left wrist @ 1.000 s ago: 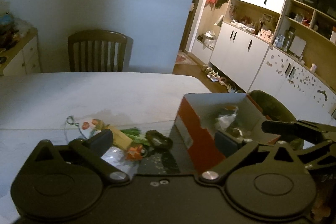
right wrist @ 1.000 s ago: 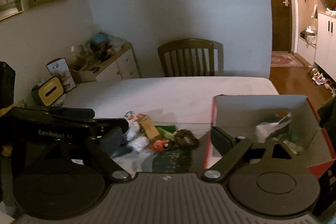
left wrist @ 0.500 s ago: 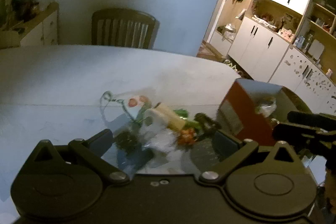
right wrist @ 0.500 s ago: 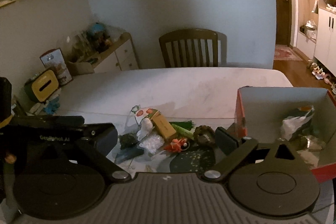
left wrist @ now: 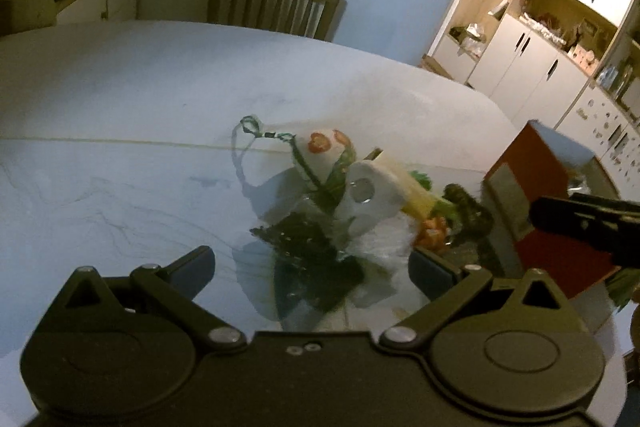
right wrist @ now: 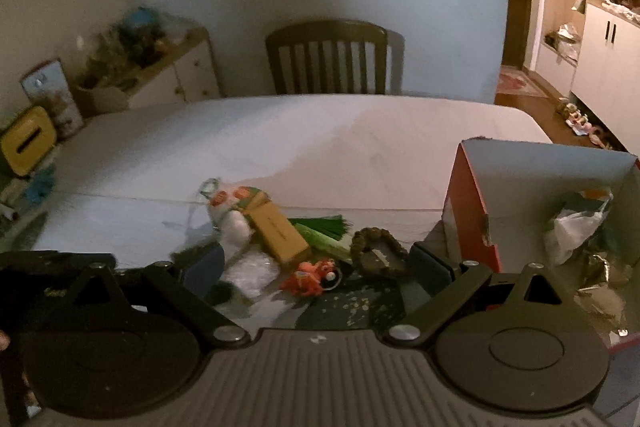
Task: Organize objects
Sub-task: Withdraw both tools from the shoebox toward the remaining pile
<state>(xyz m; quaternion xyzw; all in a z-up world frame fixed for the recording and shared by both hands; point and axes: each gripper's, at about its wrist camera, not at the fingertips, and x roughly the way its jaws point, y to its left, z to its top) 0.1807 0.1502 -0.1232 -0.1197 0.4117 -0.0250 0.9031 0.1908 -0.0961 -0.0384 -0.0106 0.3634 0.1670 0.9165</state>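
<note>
Nearest the left wrist camera, the left gripper (left wrist: 312, 269) has its jaws spread wide with nothing between them, poised over a dark crinkled packet (left wrist: 304, 239) at the near edge of a small heap of objects; in the right wrist view the right gripper (right wrist: 318, 267) is likewise spread apart and empty, with a small orange toy (right wrist: 308, 277) and a clear plastic wrapper (right wrist: 250, 271) lying between its fingers on the table (right wrist: 320, 135); just beyond these sit a tan rectangular box (right wrist: 278, 231), a green bundle (right wrist: 326, 231) touching its right side, and a brown braided ring (right wrist: 378, 253) to the right of that; a white roll (left wrist: 370, 189) rests against the tan box in the left view, and behind it lies a white pouch with red and green print (left wrist: 324, 151), its dark cord (left wrist: 256, 131) trailing away to the left; to the right of the heap, just beside the braided ring, stands an open cardboard box (right wrist: 472, 211), red outside and pale inside, already holding a white plastic bag (right wrist: 572, 227) and other crumpled items too dim to identify; the far half of the table is bare, with a wooden slat-backed chair (right wrist: 332, 59) pushed up to its far edge; left of the chair, a low cabinet (right wrist: 176, 67) against the wall carries clutter.
</note>
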